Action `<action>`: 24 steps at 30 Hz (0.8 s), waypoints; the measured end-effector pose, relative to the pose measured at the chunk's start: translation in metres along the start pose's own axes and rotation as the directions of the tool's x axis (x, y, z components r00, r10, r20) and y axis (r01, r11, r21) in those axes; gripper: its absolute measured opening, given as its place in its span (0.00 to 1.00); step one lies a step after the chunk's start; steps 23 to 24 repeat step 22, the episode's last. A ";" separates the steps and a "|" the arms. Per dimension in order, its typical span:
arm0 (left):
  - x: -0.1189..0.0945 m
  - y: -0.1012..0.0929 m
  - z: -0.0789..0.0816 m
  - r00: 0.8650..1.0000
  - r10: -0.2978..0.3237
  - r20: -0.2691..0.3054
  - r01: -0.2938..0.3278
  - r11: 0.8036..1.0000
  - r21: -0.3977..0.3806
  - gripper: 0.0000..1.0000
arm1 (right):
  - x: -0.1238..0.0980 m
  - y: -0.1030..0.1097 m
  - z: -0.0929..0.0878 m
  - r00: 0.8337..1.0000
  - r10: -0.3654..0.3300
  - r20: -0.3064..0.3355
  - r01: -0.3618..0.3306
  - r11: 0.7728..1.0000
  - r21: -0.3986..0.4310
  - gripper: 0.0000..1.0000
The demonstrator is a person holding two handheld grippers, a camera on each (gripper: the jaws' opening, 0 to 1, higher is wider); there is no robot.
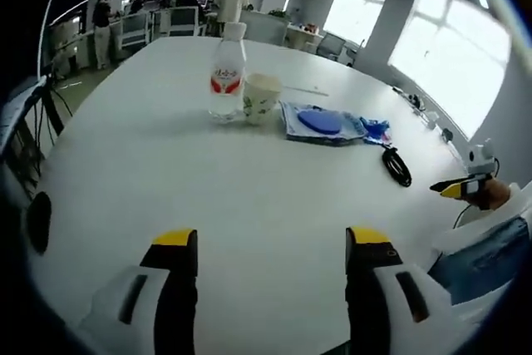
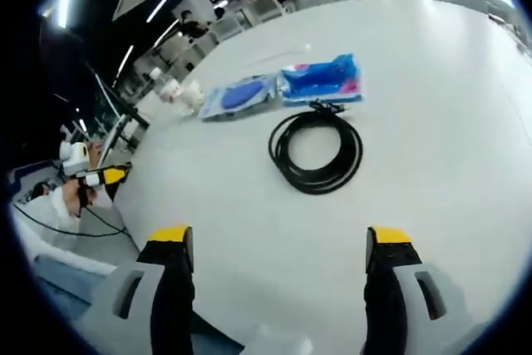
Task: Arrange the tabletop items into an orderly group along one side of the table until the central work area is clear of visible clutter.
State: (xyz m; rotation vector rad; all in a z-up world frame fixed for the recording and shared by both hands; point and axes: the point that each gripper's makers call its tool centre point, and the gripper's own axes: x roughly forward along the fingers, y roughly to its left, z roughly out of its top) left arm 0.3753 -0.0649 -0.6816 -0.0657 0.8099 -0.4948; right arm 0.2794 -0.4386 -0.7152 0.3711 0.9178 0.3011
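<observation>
Items sit in a loose row across the far half of the white desk. In the left gripper view, a clear water bottle with a white cap and red label stands upright, and a pale paper cup with a leafy print stands just beside it, close enough that I cannot tell whether they touch. Next along lies a flat clear packet with a round blue thing inside, then a smaller bright blue packet at its end, and past that a coiled black cable lying flat, a little apart from the packets.

Left tongs hang low over the bare near part of the desk, jaws spread wide with nothing between them. At the right edge of that view the right tongs poke in, held by a hand with a blue sleeve below it.

From the right gripper view the order runs the other way: the cable lies nearest, the blue packet touching or just beside its far side, the round-blue packet next to that, cup and bottle small beyond. Right tongs are likewise wide open and empty, near the desk edge. People stand among desks and chairs at the back of the room.
</observation>
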 end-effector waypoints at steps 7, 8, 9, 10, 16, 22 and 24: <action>-0.008 0.011 0.008 0.999 0.029 0.015 -0.029 1.000 -0.011 0.76 | 0.004 0.001 -0.005 1.000 0.001 -0.022 0.000 1.000 0.019 0.84; -0.008 0.012 0.008 0.999 0.032 0.016 -0.031 0.999 -0.009 0.76 | 0.005 0.001 -0.005 1.000 0.002 -0.023 -0.002 1.000 0.022 0.84; -0.008 0.013 0.008 0.999 0.034 0.016 -0.034 0.999 -0.006 0.76 | 0.006 0.002 -0.005 1.000 0.004 -0.027 -0.003 1.000 0.024 0.83; -0.009 0.014 0.009 0.999 0.038 0.015 -0.038 0.999 -0.005 0.76 | 0.006 0.003 -0.006 0.999 0.005 -0.031 -0.004 1.000 0.024 0.83; -0.009 0.021 0.008 0.999 0.048 -0.001 -0.048 0.999 -0.005 0.75 | 0.007 0.001 -0.007 0.999 0.003 -0.049 -0.003 1.000 0.016 0.83; -0.004 0.024 0.010 0.999 0.049 -0.005 -0.049 0.999 -0.008 0.75 | 0.007 -0.003 -0.007 0.999 0.001 -0.042 0.001 0.999 0.042 0.82; -0.004 0.024 0.010 0.999 0.049 -0.005 -0.049 0.999 -0.008 0.75 | 0.007 -0.003 -0.007 0.999 0.001 -0.042 0.001 0.999 0.042 0.82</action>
